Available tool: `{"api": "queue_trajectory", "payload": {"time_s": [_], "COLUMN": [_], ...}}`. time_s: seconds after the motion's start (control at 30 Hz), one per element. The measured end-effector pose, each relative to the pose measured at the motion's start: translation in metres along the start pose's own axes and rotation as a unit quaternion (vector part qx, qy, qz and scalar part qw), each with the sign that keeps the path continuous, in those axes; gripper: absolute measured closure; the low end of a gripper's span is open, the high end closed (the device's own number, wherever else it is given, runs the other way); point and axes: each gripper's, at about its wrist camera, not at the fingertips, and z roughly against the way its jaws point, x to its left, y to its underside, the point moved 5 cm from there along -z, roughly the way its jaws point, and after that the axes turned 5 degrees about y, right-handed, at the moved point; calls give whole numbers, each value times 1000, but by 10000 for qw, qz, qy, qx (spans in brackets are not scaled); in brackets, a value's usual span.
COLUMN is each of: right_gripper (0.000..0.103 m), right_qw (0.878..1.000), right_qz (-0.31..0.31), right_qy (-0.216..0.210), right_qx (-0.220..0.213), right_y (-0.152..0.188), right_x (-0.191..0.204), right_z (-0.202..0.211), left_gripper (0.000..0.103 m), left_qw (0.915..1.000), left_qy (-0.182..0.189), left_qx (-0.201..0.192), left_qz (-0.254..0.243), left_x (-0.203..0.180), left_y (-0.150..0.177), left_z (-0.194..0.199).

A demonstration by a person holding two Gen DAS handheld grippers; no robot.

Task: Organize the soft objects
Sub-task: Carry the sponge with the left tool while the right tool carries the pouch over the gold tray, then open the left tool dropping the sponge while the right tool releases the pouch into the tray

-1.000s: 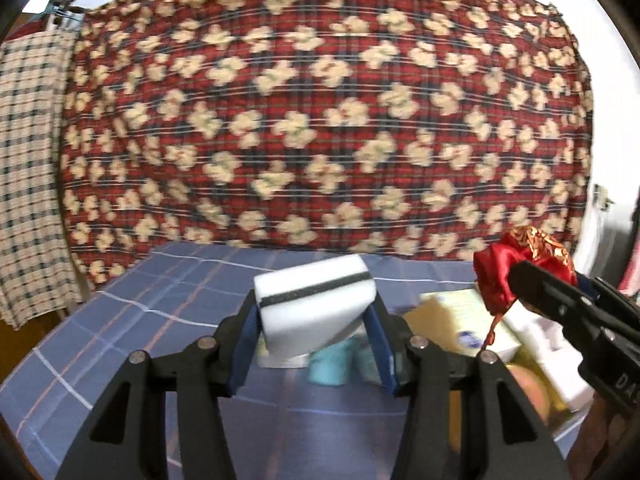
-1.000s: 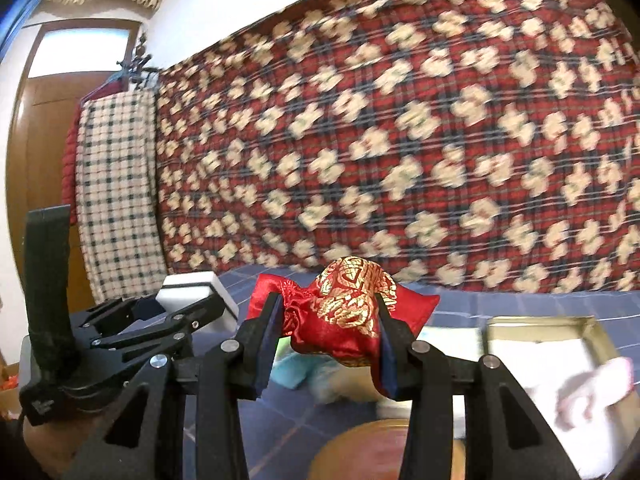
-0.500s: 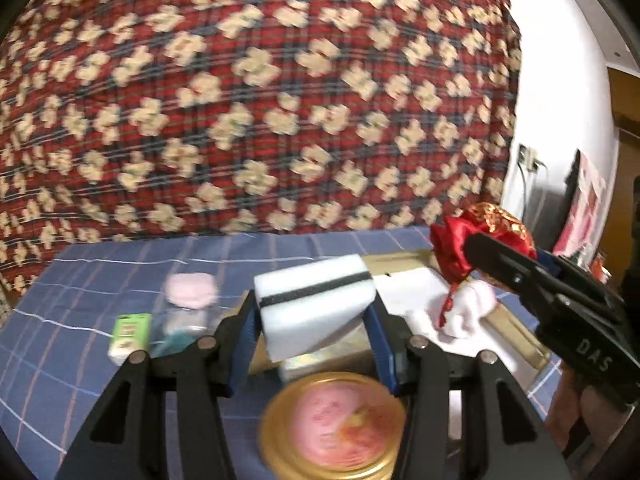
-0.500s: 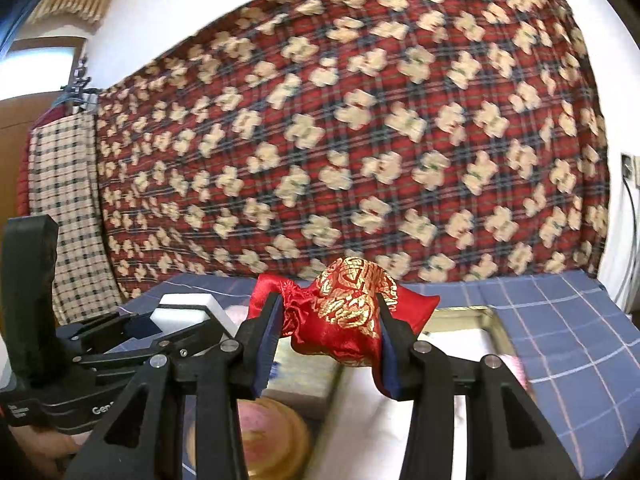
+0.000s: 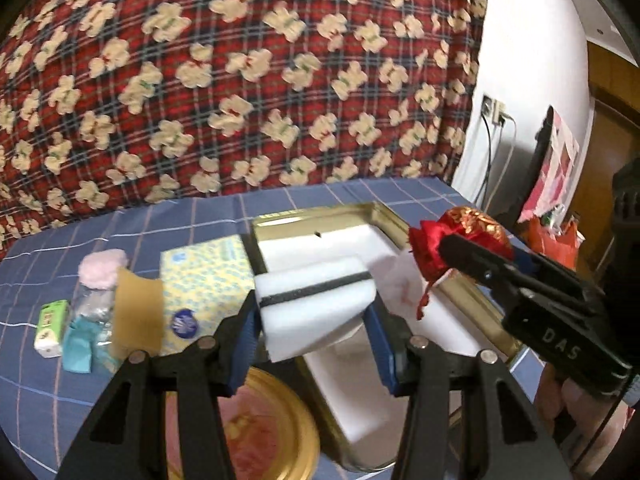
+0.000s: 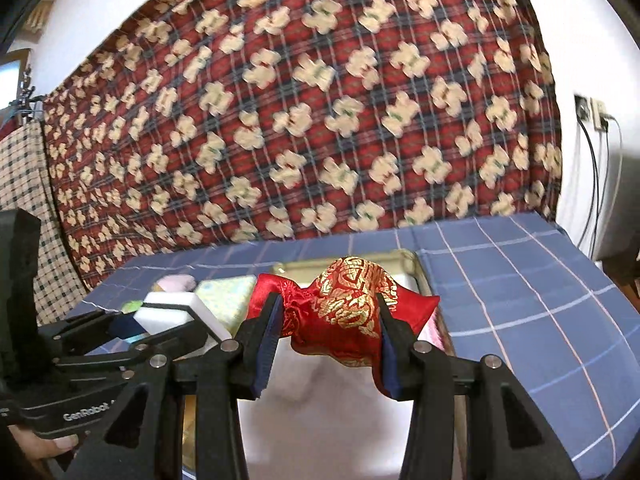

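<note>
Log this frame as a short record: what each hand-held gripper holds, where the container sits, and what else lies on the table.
left hand-held gripper: shut on white sponge
right hand-held gripper: shut on red pouch
container: gold-rimmed tin, open, white lining, beneath both loads
table cover: blue checked cloth
other items: tissue pack, round gold lid, small green packet
placement: neither item released yet

Setting: a home room; red plaid blanket with cream teddy-bear print (image 6: 320, 120) hung across the far wall; blue checked cloth (image 6: 520, 300) over the tabletop; checked garment (image 6: 20, 200) hanging far left; wall socket with cables (image 6: 592, 116) at right.
</note>
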Motion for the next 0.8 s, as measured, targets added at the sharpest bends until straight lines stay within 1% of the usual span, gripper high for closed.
{"api": "queue_trajectory", "payload": {"time_s": [0.23,0.43,0.6,0.7,0.77,0.8], "right_gripper": [56,56,56,56,52,51], "right_qw": [9992,9979,9976,9975,9975,9976], "right_qz": [-58,-94,-15,-1,-20,-37], "right_qy": [178,218,190,196,197,190], "right_qx": [348,608,667,685,675,672], "right_y": [15,27,31,32,33,33], "right_x": [-22,-34,-32,-32,-33,-34], "right_z": [-9,-15,-17,-18,-18,-17], "left_gripper": [53,53,53,51,49,46], "left_qw": [9988,9970,9963,9960,9959,9960], "left_qy": [153,145,119,126,107,116], "left_qx": [400,657,749,786,794,783], "left_qz": [-220,-377,-407,-402,-421,-425], "left_x": [-24,-35,-37,-38,-39,-40], "left_y": [12,22,25,27,27,27], "left_z": [-21,-33,-39,-41,-41,-42]}}
